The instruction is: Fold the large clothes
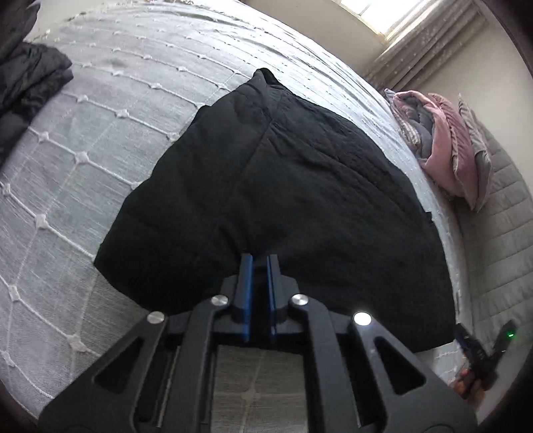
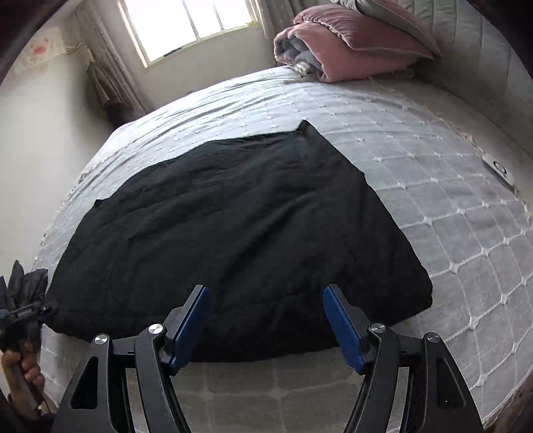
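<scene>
Blue-padded and nearly together, the jaws of the left gripper (image 1: pixel 259 263) sit at the near edge of the black garment (image 1: pixel 283 206), with only a narrow dark slit between the pads; whether any cloth is pinched in that slit cannot be told from the left wrist view. From the right wrist view, the right gripper (image 2: pixel 266 299) hovers low over the same near edge with its jaws wide apart, holding nothing, the black fabric showing in the gap between them. That garment (image 2: pixel 233 226) lies spread flat as a broad folded slab across the middle of the bed (image 2: pixel 449 233), on a pale grey quilted cover with a white diamond stitch pattern. At the far end of the bed, against the padded headboard (image 2: pixel 466 43), rests a rolled pink and grey blanket (image 2: pixel 336 46) with a grey pillow behind it. A pile of dark clothes (image 1: pixel 26 73) sits on the cover well apart from the garment, at the upper left of the left wrist view. A small white device (image 2: pixel 499 170) lies near the bed's right edge. Beyond the bed, a bright window (image 2: pixel 190 23) with curtains lights the room.
</scene>
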Demonstrator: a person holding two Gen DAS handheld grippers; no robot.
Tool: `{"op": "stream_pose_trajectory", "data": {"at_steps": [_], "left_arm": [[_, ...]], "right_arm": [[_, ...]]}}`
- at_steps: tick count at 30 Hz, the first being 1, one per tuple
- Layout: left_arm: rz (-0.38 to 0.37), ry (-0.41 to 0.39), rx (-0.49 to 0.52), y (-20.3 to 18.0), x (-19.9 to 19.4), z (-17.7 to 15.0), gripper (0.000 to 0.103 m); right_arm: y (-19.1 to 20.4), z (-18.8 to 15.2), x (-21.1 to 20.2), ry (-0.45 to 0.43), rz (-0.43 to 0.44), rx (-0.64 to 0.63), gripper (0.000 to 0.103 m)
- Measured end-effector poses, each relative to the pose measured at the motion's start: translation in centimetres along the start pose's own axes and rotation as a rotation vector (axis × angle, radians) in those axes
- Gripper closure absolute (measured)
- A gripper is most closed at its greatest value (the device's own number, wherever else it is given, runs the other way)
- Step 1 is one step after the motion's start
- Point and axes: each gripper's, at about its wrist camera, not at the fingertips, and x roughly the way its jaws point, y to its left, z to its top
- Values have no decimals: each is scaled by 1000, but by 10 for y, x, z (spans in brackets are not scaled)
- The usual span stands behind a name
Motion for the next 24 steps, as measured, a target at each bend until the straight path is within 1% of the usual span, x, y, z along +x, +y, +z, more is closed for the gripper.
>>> {"op": "stream_pose_trajectory", "data": {"at_steps": [2, 4, 7, 10, 12, 14, 15, 16, 17, 18, 19, 20, 21, 23, 24], "left_arm": [[-16, 30, -49, 11, 8, 0, 98], [-31, 54, -93, 19, 18, 0, 99], [-45, 55, -120, 20, 21, -1, 100], [-39, 56, -110, 18, 23, -3, 100], [-56, 57, -135, 19, 20, -4, 100], [-72, 61, -170, 19, 14, -4, 100], [-78, 47, -175, 16, 7, -4, 100], [-73, 28, -164, 13, 1, -5, 99], [-50, 1, -136, 7, -7, -6, 96], [-13, -30, -96, -2, -14, -8, 87], [20, -67, -45, -13, -20, -9, 83], [38, -100, 8, -24, -25, -12, 76], [50, -122, 57, -36, -27, -14, 73], [50, -127, 117, -50, -26, -19, 72], [42, -115, 138, -54, -24, -23, 72]], "right_arm": [[-9, -4, 32, 68, -105, -25, 33], [-10, -4, 56, 123, -128, -46, 33], [-6, -1, 64, 118, -141, -65, 31], [-7, -2, 67, 118, -142, -84, 31], [-7, -4, 64, 113, -141, -80, 31], [-5, -3, 54, 83, -155, -86, 31], [1, -4, 46, 57, -166, -88, 31], [4, -5, 34, 7, -169, -89, 31], [8, -6, 24, -34, -160, -92, 31], [15, -9, 14, -71, -133, -97, 31], [21, -9, 8, -95, -89, -108, 31], [30, -11, 5, -103, -52, -125, 31], [41, -11, 4, -110, -22, -152, 31], [67, -15, 3, -121, 18, -225, 31], [82, -18, 5, -123, 31, -261, 31]]}}
